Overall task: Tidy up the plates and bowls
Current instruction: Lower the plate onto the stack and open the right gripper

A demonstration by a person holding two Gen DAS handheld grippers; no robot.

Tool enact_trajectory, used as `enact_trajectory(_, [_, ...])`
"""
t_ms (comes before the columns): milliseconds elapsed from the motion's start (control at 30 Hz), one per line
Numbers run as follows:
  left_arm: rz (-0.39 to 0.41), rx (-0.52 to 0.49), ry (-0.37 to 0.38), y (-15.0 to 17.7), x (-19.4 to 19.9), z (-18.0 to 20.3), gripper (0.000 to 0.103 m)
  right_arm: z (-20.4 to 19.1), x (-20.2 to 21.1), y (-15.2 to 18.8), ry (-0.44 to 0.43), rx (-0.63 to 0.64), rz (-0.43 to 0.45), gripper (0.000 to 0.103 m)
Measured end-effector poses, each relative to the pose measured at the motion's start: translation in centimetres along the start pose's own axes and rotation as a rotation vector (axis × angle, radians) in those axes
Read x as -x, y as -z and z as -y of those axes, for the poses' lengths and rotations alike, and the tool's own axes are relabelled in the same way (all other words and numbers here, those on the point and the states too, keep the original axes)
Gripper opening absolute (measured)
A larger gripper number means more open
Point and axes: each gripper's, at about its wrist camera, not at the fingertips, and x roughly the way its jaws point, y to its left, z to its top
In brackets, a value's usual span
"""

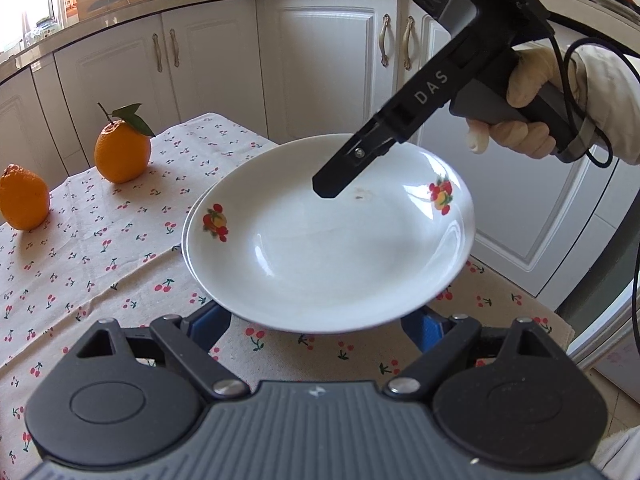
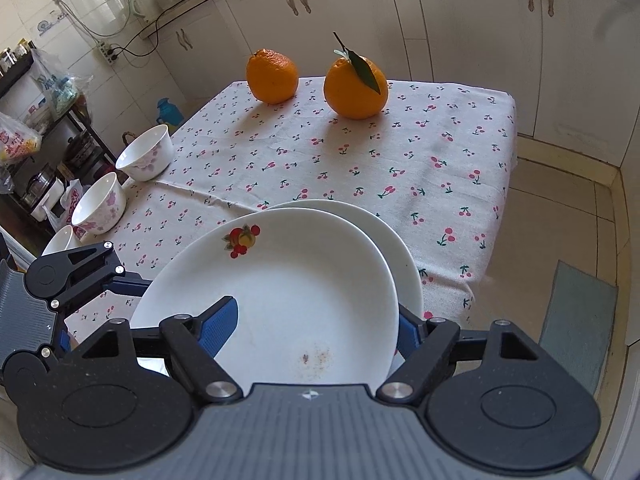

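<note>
A white plate with fruit decals (image 1: pixel 328 256) (image 2: pixel 280 292) sits tilted and a little off-centre over a second white plate (image 1: pixel 191 220) (image 2: pixel 404 256) on the cherry-print tablecloth. My right gripper (image 2: pixel 318 326) (image 1: pixel 326 190) straddles the top plate's rim. One blue finger (image 2: pixel 222 320) lies on the plate's inside and the other (image 2: pixel 408 332) is under the rim, so it is shut on the plate. My left gripper (image 1: pixel 316 326) (image 2: pixel 120 284) stands open. Its blue fingers (image 1: pixel 208 328) reach under the plate's near rim, which hides their tips. Two flowered white bowls (image 2: pixel 146 154) (image 2: pixel 100 204) stand at the table's edge.
Two oranges (image 1: pixel 122 152) (image 1: pixel 24 198) (image 2: pixel 356 88) (image 2: pixel 272 76) stand on the cloth beyond the plates. A third bowl's rim (image 2: pixel 60 240) shows near the left gripper. White cabinets (image 1: pixel 320 60) ring the table. A gloved hand (image 1: pixel 528 120) holds the right gripper. The table's edge (image 2: pixel 508 168) drops to a tiled floor.
</note>
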Motion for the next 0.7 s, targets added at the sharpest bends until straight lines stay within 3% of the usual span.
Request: enact_trajectory(700, [0.004,0.013,-0.002,0.0,-0.7,-1.0,0.095,-0.2,0.7,0.5,0.042,0.003,-0.009,0.084])
